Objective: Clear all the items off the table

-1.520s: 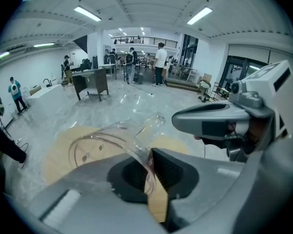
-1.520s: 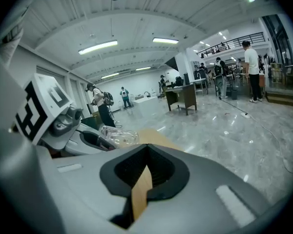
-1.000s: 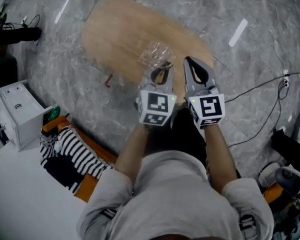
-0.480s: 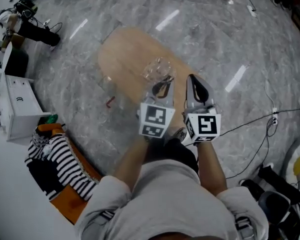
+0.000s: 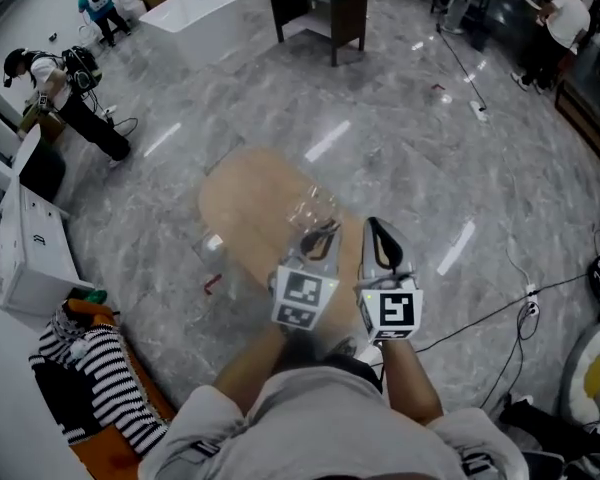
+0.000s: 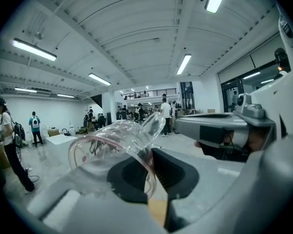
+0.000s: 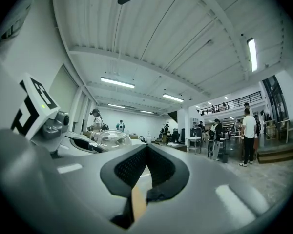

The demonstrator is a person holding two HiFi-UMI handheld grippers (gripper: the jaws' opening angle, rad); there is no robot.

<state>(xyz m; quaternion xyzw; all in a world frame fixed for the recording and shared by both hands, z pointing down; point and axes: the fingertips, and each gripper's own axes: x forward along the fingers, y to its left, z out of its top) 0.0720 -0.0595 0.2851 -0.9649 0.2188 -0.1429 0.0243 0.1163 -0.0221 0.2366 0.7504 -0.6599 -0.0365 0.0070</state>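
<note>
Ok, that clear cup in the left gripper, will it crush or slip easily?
Probably light: the cup is held up by the left gripper pinching one wall alone. Likely thin and bendy, since its shape looks warped, so a hard squeeze may crush it. The smooth clear wall could slip.

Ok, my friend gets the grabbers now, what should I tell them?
Left gripper: shut on the wall of a clear plastic cup, held in the air over the wooden table.
Right gripper: shut, empty, beside the left one.
Done: the cup is lifted off the table.
Left: carry the cup away and set it down elsewhere. No other item shows on the tabletop, though the grippers hide part of it.
</note>
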